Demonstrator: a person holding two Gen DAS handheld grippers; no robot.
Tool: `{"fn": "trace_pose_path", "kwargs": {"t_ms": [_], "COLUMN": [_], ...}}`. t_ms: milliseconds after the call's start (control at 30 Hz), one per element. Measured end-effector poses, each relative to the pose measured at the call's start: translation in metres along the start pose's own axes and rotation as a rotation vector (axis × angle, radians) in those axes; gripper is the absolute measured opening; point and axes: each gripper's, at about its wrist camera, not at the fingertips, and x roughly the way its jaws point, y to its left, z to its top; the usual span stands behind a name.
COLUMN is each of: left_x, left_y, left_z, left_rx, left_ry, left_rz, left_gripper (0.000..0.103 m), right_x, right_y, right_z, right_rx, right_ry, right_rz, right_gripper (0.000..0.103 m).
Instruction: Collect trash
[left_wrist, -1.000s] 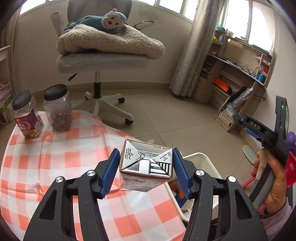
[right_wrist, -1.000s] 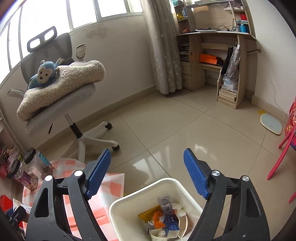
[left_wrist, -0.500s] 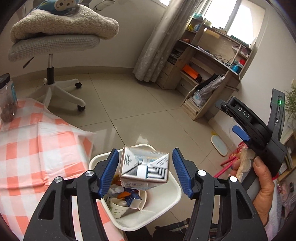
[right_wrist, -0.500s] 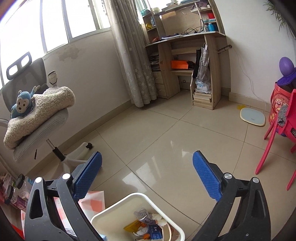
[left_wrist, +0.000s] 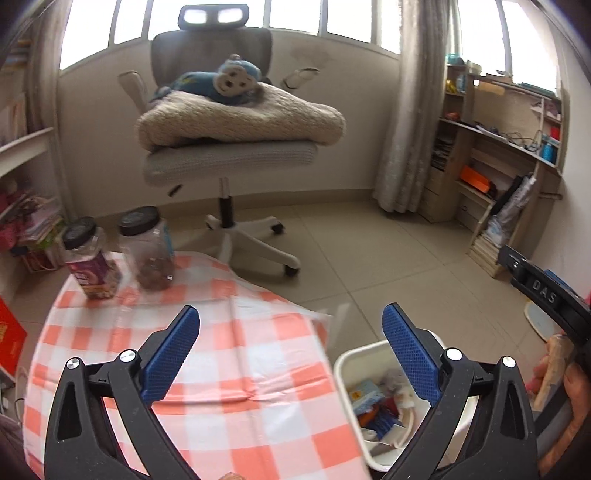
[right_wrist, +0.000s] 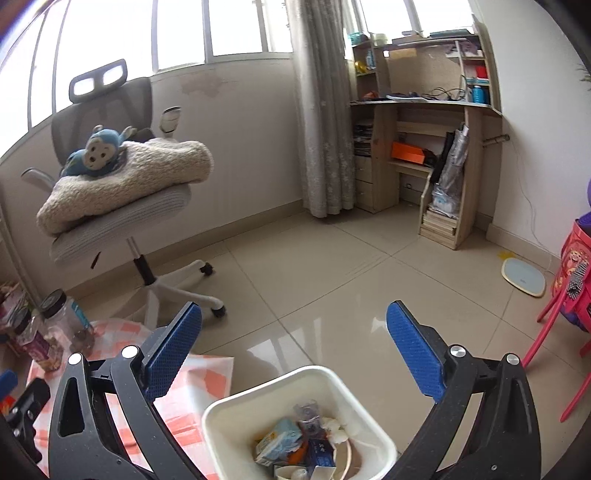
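My left gripper (left_wrist: 291, 354) is open and empty above the edge of the orange-checked tablecloth (left_wrist: 207, 369). To its right stands the white trash bin (left_wrist: 351, 363) with several pieces of trash, among them a light blue carton (left_wrist: 365, 393). In the right wrist view my right gripper (right_wrist: 294, 354) is open and empty above the same bin (right_wrist: 258, 397), where the carton (right_wrist: 277, 441) lies on top of wrappers and a cup.
Two black-lidded jars (left_wrist: 92, 264) stand at the far left of the cloth. A grey office chair (left_wrist: 229, 155) with a blanket and blue plush monkey stands behind. A wooden shelf desk (right_wrist: 424, 147) is at the right wall. A pink chair (right_wrist: 554, 321) stands far right.
My left gripper held a milk carton over the bin, opened and let it fall in. It has since swung back toward the table. The right gripper stayed open.
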Motion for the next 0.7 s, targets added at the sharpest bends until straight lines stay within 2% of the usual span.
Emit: {"fn": "trace_pose_path", "kwargs": {"t_ms": [67, 100, 200, 300, 500, 700], "left_x": [-0.008, -0.012, -0.021, -0.031, -0.054, -0.047], "left_y": [0.023, 0.036, 0.074, 0.105, 0.146, 0.172], "left_z": [-0.002, -0.003, -0.006, -0.007, -0.015, -0.028], "left_rx": [-0.023, -0.047, -0.116, -0.159, -0.216, -0.213], "left_ry": [-0.038, -0.06, -0.088, -0.11, -0.156, -0.054], "left_rz": [0.102, 0.13, 0.123, 0.158, 0.198, 0.236], "left_gripper": [0.096, 0.096, 0.096, 0.096, 0.096, 0.096], "right_x": [-0.005, -0.009, -0.019, -0.028, -0.049, -0.059], "right_y": [0.024, 0.036, 0.073, 0.106, 0.16, 0.189], "right_z": [-0.006, -0.009, -0.018, -0.026, -0.043, -0.052], "right_rx": [-0.035, -0.057, -0.127, -0.171, -0.225, -0.254], "right_ry": [0.011, 0.014, 0.0, -0.015, -0.044, -0.074], "right_rz": [0.047, 0.066, 0.109, 0.157, 0.232, 0.27], "right_gripper": [0.096, 0.096, 0.096, 0.096, 0.096, 0.096]}}
